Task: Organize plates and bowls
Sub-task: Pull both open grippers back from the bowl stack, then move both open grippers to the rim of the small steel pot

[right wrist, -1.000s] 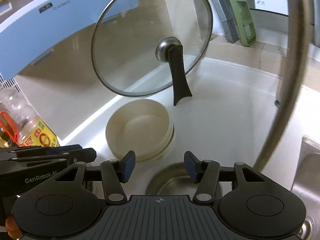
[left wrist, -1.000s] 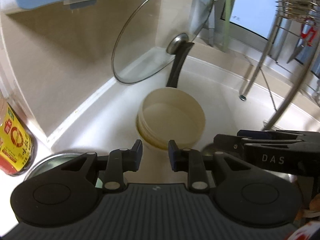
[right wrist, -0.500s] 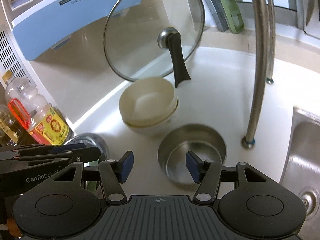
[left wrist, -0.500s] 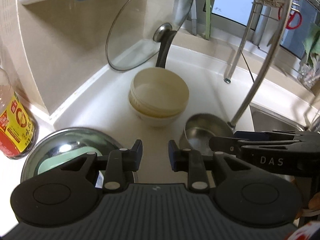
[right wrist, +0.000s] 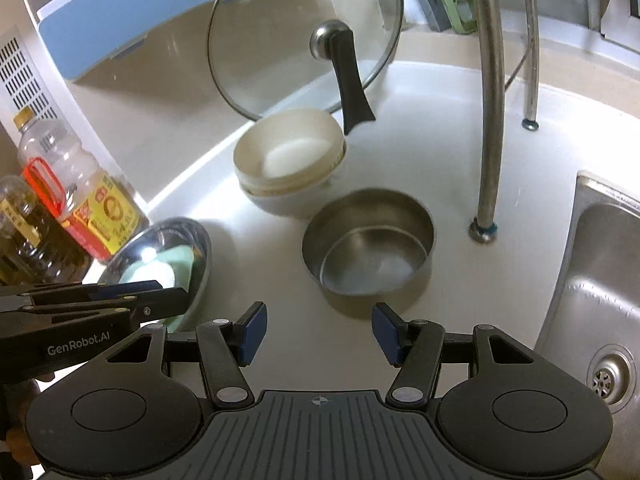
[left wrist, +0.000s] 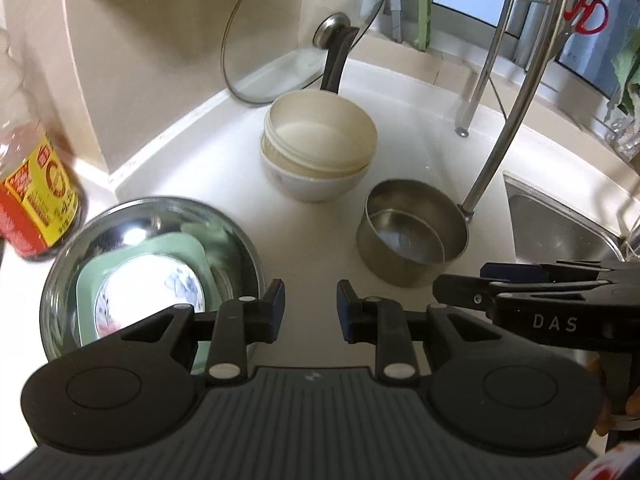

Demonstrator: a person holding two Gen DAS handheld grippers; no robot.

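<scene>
Two cream bowls (left wrist: 320,148) (right wrist: 288,160) sit stacked near the counter corner. Just to their right, a small steel bowl lies nested in a larger steel bowl (left wrist: 412,232) (right wrist: 368,240). A wide steel basin (left wrist: 240,232) (right wrist: 202,248) at the left holds a green square plate (left wrist: 140,256) with a white patterned plate (left wrist: 152,296) on it. My left gripper (left wrist: 310,304) (right wrist: 172,292) hovers over the counter beside the basin, slightly open and holding nothing. My right gripper (right wrist: 318,328) (left wrist: 460,282) stands open wider, short of the steel bowls, with nothing between its fingers.
A glass lid (left wrist: 304,28) with a black handle leans on the wall behind the cream bowls. Oil bottles (right wrist: 80,208) stand at the left. Metal rack legs (right wrist: 490,120) stand on the counter right of the bowls. A steel sink (right wrist: 600,280) lies at the right.
Both grippers have drawn back from the corner. The cream bowls look farther away, and the steel bowls, the basin and the sink have come into view.
</scene>
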